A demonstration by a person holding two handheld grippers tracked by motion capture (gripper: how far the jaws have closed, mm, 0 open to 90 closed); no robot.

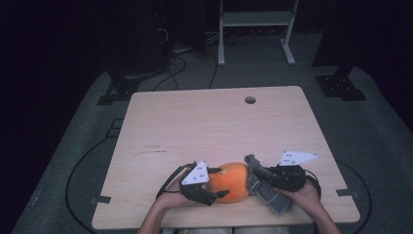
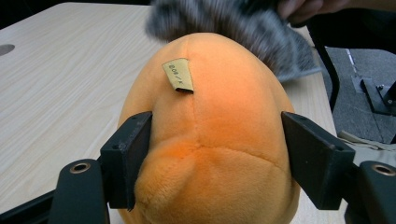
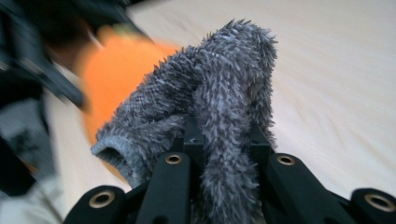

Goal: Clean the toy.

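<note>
High view: orange plush toy (image 1: 230, 182) sits on the table (image 1: 209, 122) near the front edge, between the two grippers. Left gripper (image 1: 216, 184) is on its left side, right gripper (image 1: 257, 181) on its right.

Left gripper view: plush (image 2: 210, 140) sits between the two black jaws. Left jaw looks to be touching the fabric or just beside it; right jaw stands close to the side, can't tell if it presses. Jaws roughly half open, no clear squeeze on the toy. A small tan tag (image 2: 178, 74) is sewn on the plush's top seam.

Right gripper view: jaws clamped tight on a grey fuzzy cloth (image 3: 219, 107), a fold sticks up and out past the tips. Orange plush (image 3: 116, 79) blurred just behind the cloth. In the high view the cloth (image 1: 260, 183) touches the plush's right side and trails down toward the table edge.

Hands: left hand (image 1: 178, 195) comes in from the bottom, gripper lying low and pointed right at the toy. Right hand (image 1: 304, 192) comes in from bottom right, gripper pointed left toward the toy. Grey three-cornered plates on top of both.

Around: round hole (image 1: 250, 100) in the table's far side, well apart from the work. White frame (image 1: 255, 29) on the floor beyond the table. Cloth is the one thing between the right gripper and the plush.
</note>
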